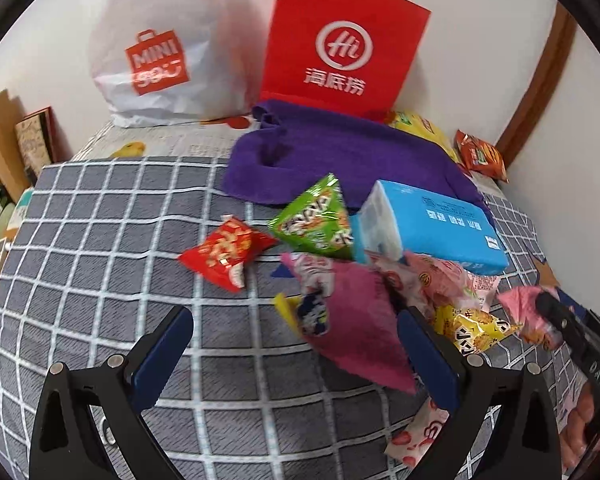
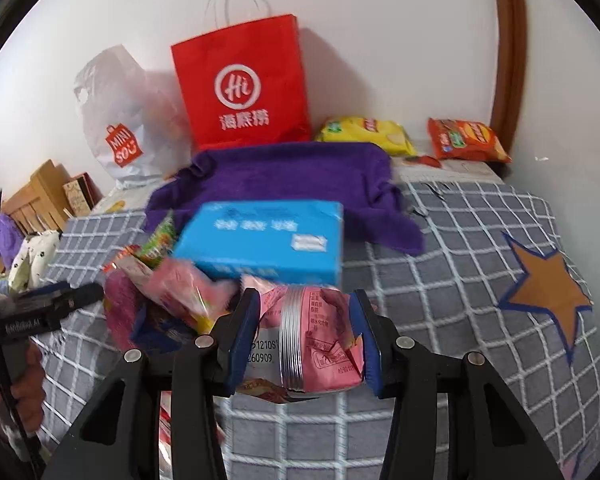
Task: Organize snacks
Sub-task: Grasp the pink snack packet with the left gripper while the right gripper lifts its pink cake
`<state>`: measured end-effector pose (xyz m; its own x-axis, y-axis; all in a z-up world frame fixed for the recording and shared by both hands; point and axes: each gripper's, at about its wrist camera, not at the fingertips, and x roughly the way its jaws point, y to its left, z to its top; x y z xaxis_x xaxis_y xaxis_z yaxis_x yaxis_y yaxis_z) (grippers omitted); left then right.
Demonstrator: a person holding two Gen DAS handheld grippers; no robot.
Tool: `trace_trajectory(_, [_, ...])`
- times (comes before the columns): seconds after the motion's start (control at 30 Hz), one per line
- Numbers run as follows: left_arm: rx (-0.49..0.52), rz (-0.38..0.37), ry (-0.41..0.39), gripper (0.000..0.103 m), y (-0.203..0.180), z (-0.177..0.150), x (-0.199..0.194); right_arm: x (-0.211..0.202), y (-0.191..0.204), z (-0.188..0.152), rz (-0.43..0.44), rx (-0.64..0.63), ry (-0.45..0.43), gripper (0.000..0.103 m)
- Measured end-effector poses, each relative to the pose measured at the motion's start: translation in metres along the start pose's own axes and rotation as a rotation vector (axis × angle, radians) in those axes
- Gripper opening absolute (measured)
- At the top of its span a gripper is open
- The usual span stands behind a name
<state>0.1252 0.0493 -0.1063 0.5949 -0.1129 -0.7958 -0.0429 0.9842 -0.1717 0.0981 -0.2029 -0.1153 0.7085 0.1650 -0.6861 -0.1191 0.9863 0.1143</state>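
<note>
A heap of snack packets lies on the checked grey bedspread (image 1: pixel 100 240): a red packet (image 1: pixel 224 252), a green packet (image 1: pixel 316 220), a magenta packet (image 1: pixel 356 320), a yellow packet (image 1: pixel 472 328) and pink packets (image 1: pixel 432 280), beside a blue box (image 1: pixel 440 224). My left gripper (image 1: pixel 296 360) is open, low over the spread, with the magenta packet between its fingers, untouched on the left side. My right gripper (image 2: pixel 304 340) is shut on a pink packet (image 2: pixel 320 344), just in front of the blue box (image 2: pixel 260 240).
A red paper bag (image 2: pixel 244 88) and a white Miniso plastic bag (image 2: pixel 116 120) stand against the back wall behind a purple towel (image 2: pixel 284 176). A yellow chip bag (image 2: pixel 364 132) and an orange chip bag (image 2: pixel 468 140) lie at the back right. Boxes (image 1: pixel 0 140) sit at the left.
</note>
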Motion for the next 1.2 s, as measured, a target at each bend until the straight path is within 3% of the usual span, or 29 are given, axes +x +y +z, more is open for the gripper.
trace_trajectory(0.13, [0.034,0.000,0.016,0.091,-0.013,0.004,0.010,0.004,-0.016,-0.015,-0.029,-0.005,0.035,0.046])
trace_trajectory(0.3, [0.068,-0.016,0.057,0.066,-0.024,0.005,0.025,0.016,-0.031,-0.029,-0.044,-0.005,0.092,0.047])
trace_trajectory(0.43, [0.111,-0.005,0.040,0.050,-0.026,0.001,0.021,0.021,-0.032,-0.037,-0.041,-0.028,0.106,0.052])
trace_trajectory(0.6, [0.079,-0.001,0.065,0.058,-0.023,0.004,0.027,0.037,-0.033,-0.043,-0.037,-0.028,0.148,0.059])
trace_trajectory(0.7, [0.089,0.007,0.055,0.048,-0.025,0.003,0.025,0.048,-0.036,-0.048,-0.038,-0.005,0.179,0.057])
trace_trajectory(0.8, [0.093,0.002,0.058,0.044,-0.023,0.001,0.018,0.040,-0.039,-0.051,-0.042,-0.001,0.146,0.050])
trace_trajectory(1.2, [0.030,-0.046,0.006,0.043,0.004,-0.008,-0.038,0.000,-0.028,-0.036,-0.026,0.007,0.058,0.050])
